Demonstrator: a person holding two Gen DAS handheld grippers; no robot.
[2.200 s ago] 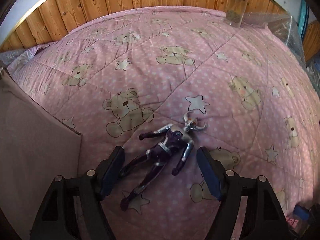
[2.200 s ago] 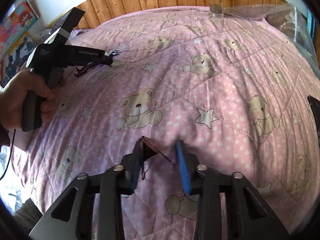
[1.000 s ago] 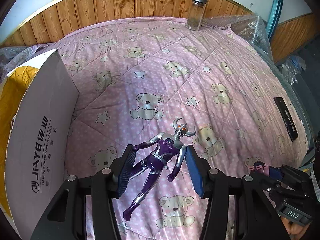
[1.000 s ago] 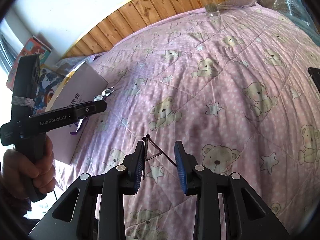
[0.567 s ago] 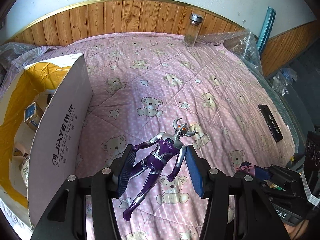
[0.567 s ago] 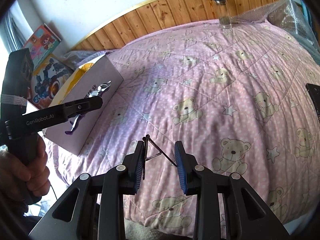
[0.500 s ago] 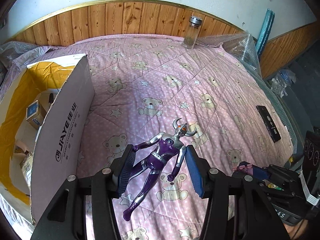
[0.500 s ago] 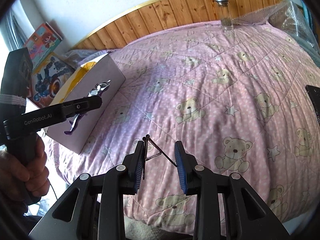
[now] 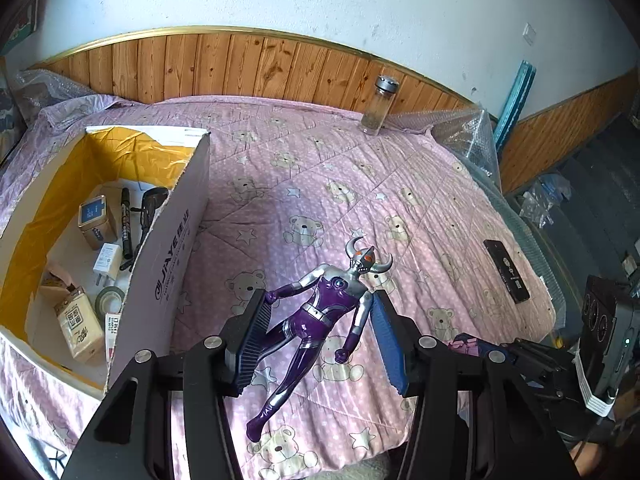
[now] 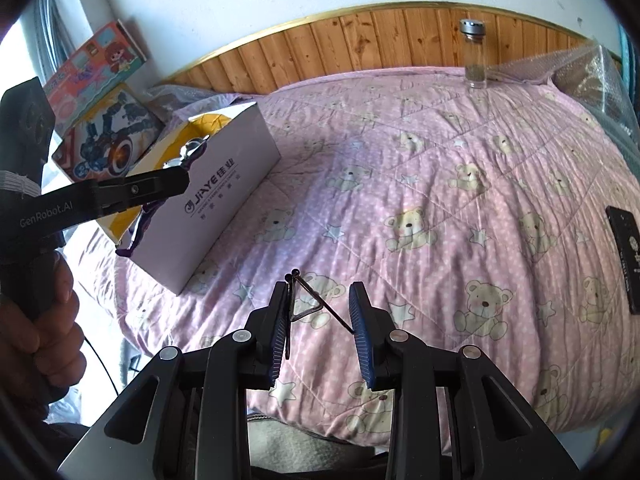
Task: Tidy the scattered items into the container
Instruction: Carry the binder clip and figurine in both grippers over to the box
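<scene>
While the left gripper (image 9: 320, 332) pinches a purple horned figure (image 9: 320, 316) right of the cardboard box (image 9: 160, 256), the right gripper (image 10: 320, 320) clamps a wire binder clip (image 10: 308, 304).

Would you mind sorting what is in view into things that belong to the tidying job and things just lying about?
Job:
- purple action figure, held by the left gripper
- wire clip, held by the right gripper
- cardboard box, the container
- black remote, loose on the bed

Lying about:
- glass jar
- bubble wrap
- toy boxes beside the bed
</scene>
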